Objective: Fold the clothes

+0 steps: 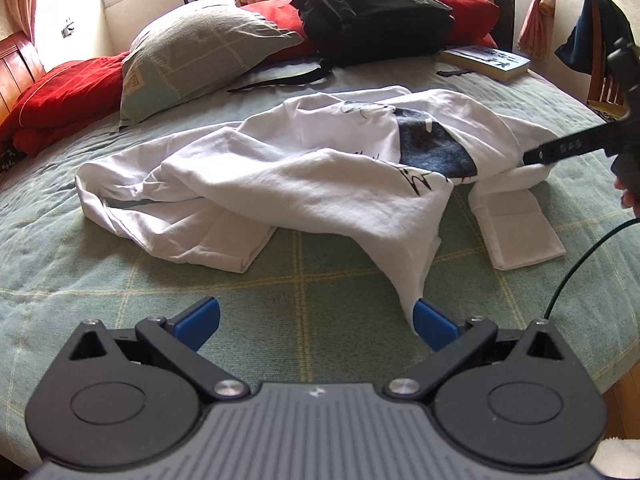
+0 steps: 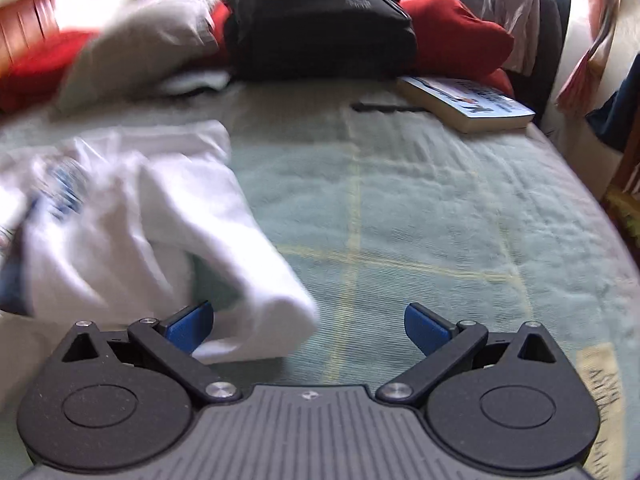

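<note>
Your left tongs [image 1: 316, 322] stood released just in front of the crumpled white shirt [image 1: 304, 168] on the bed [image 1: 160, 280], one hem corner touching their right pad. Your right tongs [image 2: 309, 326] were released too, the sleeve [image 2: 256, 264] lying at their left pad, probably so that you could take both ends and spread the shirt flat.

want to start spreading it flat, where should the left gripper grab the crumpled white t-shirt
Grip the pointed fabric corner hanging nearest the left gripper, on the crumpled white t-shirt. Come straight forward, low over the green checked blanket: that corner is a thin, free edge beside the right fingertip.
</note>
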`<state>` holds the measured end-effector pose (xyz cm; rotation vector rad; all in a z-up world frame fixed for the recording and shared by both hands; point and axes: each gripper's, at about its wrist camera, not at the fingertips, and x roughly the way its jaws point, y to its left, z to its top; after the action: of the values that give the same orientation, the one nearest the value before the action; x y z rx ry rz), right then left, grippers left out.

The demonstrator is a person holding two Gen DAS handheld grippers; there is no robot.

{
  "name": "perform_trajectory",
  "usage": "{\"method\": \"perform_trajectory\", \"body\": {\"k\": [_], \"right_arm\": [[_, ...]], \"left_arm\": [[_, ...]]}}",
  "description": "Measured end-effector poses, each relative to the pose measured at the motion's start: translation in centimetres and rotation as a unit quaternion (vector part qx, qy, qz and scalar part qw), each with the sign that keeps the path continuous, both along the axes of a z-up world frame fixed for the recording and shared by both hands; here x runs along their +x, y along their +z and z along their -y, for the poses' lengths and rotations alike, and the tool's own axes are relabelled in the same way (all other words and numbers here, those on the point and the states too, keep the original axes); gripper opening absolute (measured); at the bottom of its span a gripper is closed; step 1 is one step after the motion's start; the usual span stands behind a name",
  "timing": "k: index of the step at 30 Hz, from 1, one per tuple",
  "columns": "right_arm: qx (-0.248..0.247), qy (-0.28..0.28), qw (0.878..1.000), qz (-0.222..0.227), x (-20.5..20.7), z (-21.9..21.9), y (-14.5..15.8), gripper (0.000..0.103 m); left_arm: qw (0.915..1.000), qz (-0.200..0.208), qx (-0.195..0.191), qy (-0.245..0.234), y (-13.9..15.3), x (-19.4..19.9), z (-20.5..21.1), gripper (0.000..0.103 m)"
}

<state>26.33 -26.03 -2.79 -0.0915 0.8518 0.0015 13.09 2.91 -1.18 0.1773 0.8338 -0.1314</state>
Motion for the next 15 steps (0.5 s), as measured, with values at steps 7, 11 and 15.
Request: {"method": "perform_trajectory", "body": {"k": [7,11,15], "right_arm": [[-0.041,-0.073,0.997,-0.004,3.0,5.4,-0.2,0.103],[-0.041,-0.093,0.995,-0.008,4.9,8.7,0.1,0.103],[-0.053,-0.111,0.992,-0.006,5.8,11.3,0.6,0.103]], "left_arm": [[1.0,-0.002,0.005,-0.001,-0.2,0.0,0.1,0.102],[1.0,-0.002,0.005,-0.006,-0.2,0.1,0.3,0.102],[1.0,-0.004,0.007,-0.004,-0.2,0.3,0.3,0.102]]}}
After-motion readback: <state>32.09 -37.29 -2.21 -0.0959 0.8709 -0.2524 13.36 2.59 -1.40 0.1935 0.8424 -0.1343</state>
